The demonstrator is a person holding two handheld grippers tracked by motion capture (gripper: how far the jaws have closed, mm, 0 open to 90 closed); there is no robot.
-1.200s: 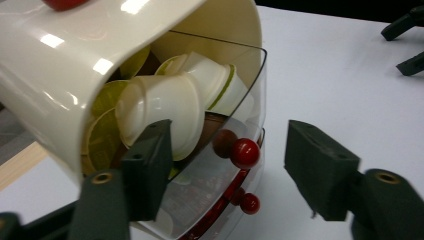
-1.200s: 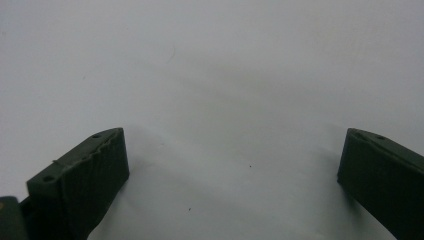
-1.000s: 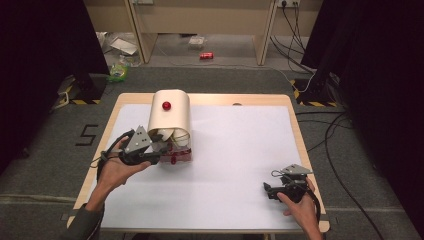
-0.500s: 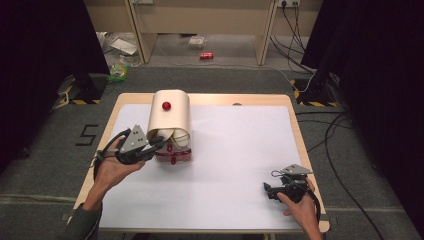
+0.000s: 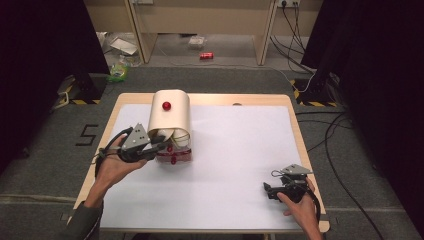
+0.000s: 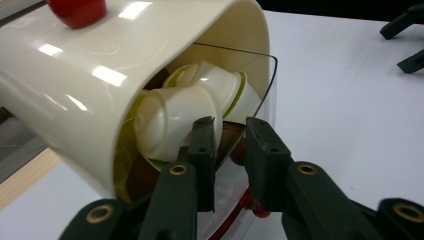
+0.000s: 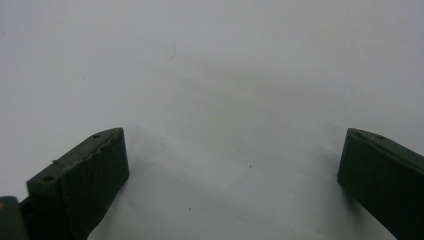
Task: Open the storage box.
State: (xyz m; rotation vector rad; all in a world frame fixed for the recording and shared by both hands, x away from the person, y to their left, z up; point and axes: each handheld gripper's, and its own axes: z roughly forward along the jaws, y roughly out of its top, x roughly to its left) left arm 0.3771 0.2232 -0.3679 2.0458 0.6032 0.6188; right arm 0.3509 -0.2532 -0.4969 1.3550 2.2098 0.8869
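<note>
L gripper (image 6: 227, 127) sitting at cream container (image 5: 170, 114) mouth, jaws narrowly apart, grip on white cups (image 6: 172, 122) unclear; contents partly hidden. R gripper (image 7: 232, 155) gaping wide, holding nothing.

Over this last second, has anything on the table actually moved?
Hardly. The left gripper stays at the open mouth of the cream roll-top box, shifting only slightly, its jaws narrowly apart beside the white cups inside. The box and the right gripper, open near the table's corner, stayed put.
</note>
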